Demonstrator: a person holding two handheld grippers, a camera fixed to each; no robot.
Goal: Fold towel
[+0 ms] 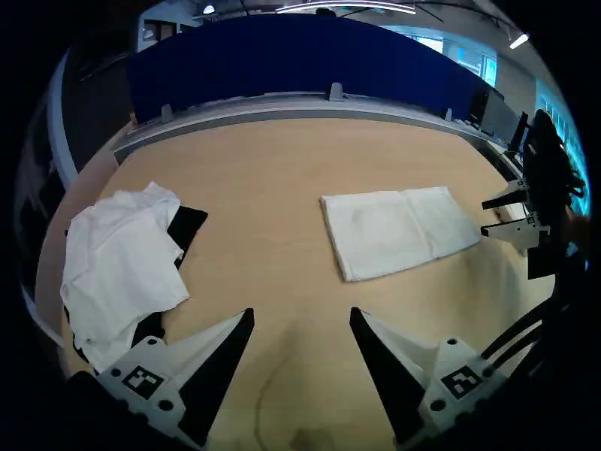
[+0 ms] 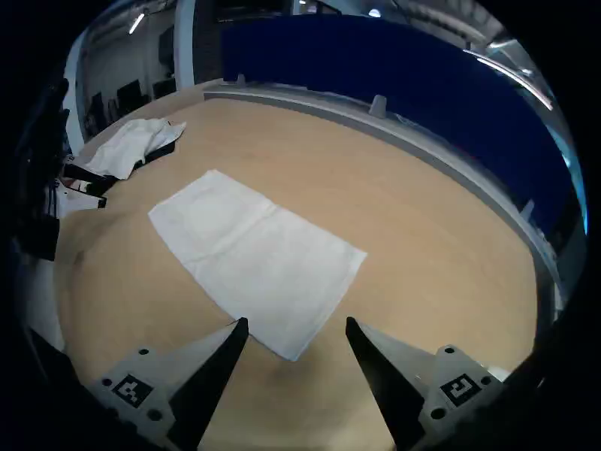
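A pale wooden table (image 1: 285, 165) stood before a blue partition (image 1: 300, 60). The towel (image 1: 398, 229) lay flat mid-table. The left tool (image 1: 300, 310) hovered short of the towel, fingers apart. The right tool (image 2: 295, 320), fingers also apart, hovered near the towel's corner. A cloth pile (image 1: 120, 263) lay well apart from the towel.

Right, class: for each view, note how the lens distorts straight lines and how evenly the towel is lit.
Left gripper view: the fisheye bows the blue partition into an arc; the towel is evenly lit, with no hard shadow; a ceiling light glares. Right gripper view: the partition curves too; the towel looks sharp, its fold crease visible.
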